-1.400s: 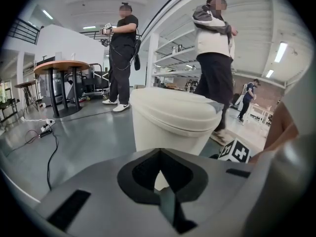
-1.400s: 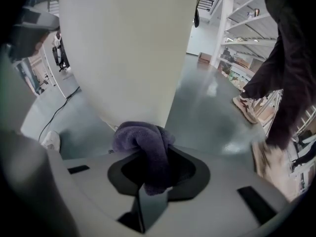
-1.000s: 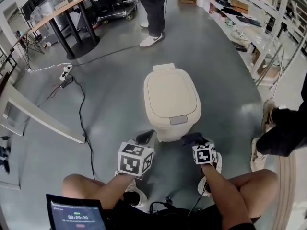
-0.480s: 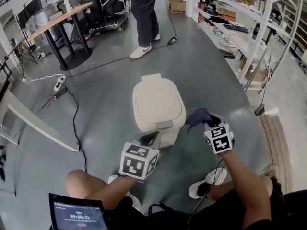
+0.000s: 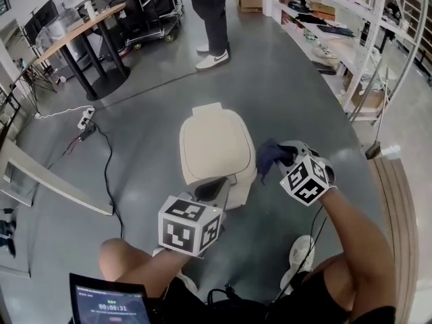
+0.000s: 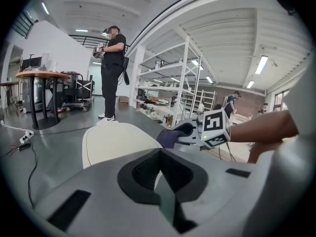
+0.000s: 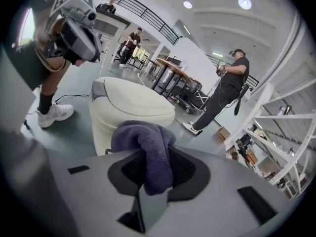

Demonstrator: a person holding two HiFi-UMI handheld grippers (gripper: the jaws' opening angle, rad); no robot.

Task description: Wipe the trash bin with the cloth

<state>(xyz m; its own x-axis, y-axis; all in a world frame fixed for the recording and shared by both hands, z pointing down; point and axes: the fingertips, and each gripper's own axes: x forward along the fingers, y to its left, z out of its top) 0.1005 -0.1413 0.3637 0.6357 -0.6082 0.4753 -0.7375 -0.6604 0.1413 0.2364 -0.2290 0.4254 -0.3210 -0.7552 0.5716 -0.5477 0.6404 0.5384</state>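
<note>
The right claw [image 7: 150, 184] is gripping a bunched purple cloth [image 7: 147, 149], with the fabric pinched between its jaws and bulging out ahead of them. From the head view, the cloth is hanging just beside the right edge of the cream trash bin [image 5: 212, 147], near the lid's rim. No view shows whether it is actually touching the plastic, and in the right gripper view the bin seems to be sitting a little beyond the cloth.

The left claw [image 6: 160, 179] is holding its jaws together with nothing between them. It is pointing at the bin's front from low down, close to the grey pedal latch [image 5: 210, 179].

The bin is standing upright on the grey floor [image 5: 142, 154] with its lid closed, between the person's knees. Farther out, another person [image 5: 210, 19] is standing near a round desk [image 5: 74, 25], and a black cable [image 5: 108, 174] is trailing across the floor.

As a judgement, the wiping is only beginning. The cloth is in hand and brought to the bin, but the lid, front and sides are all waiting for strokes.
</note>
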